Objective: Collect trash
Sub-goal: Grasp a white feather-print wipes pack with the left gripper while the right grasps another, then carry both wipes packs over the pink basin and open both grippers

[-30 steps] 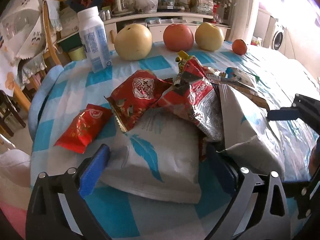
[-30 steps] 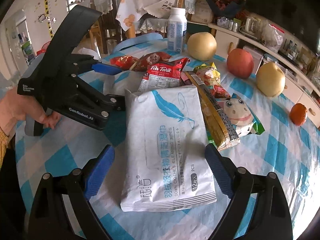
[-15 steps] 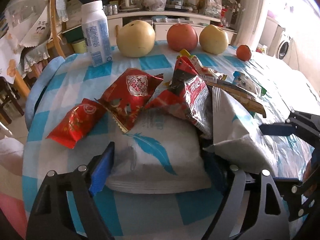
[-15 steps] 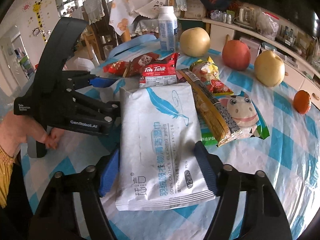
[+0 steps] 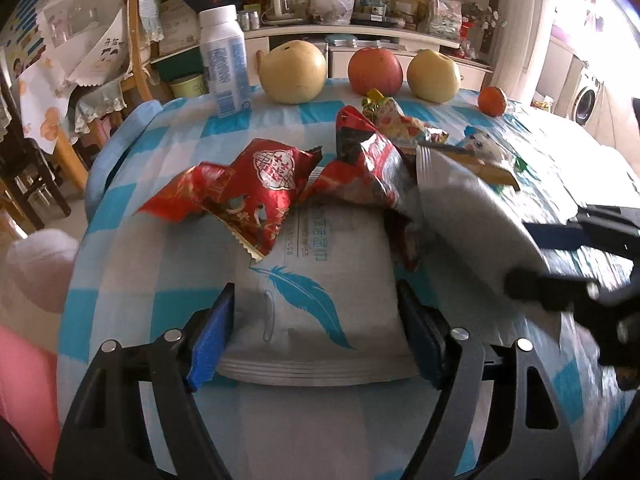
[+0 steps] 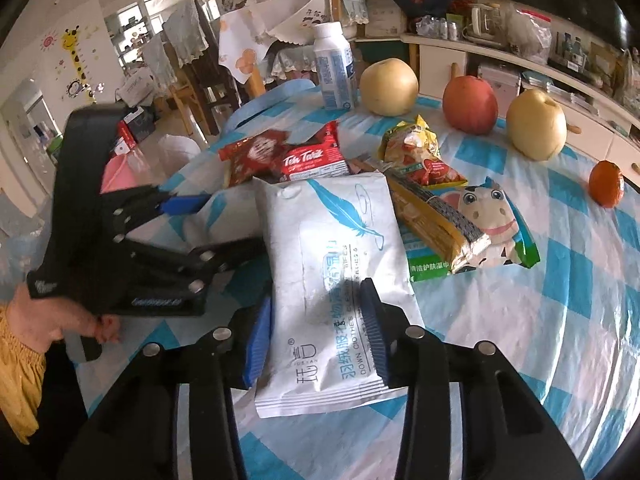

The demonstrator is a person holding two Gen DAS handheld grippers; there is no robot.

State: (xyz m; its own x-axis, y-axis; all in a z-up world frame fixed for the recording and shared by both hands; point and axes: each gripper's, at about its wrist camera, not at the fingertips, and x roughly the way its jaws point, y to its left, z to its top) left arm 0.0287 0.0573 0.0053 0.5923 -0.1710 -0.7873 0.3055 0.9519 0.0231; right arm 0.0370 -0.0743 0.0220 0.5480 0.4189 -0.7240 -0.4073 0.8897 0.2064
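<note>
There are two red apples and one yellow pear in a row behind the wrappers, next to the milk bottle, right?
Not quite. The left wrist view shows one red apple between two yellow pears, next to the milk bottle and behind the wrappers.

Left gripper (image 5: 316,336): angled downward toward the table, jaws closing, blue pads set against both side edges of a white wipes pack (image 5: 316,280) that lies between them. In the right wrist view, a hand (image 6: 56,320) with a yellow sleeve (image 6: 16,364) grips the handle of this gripper.

Right gripper (image 6: 316,340): angled downward, jaws closing on a second white wipes pack (image 6: 336,264). Its blue pads press the near end of that pack from both sides.
</note>
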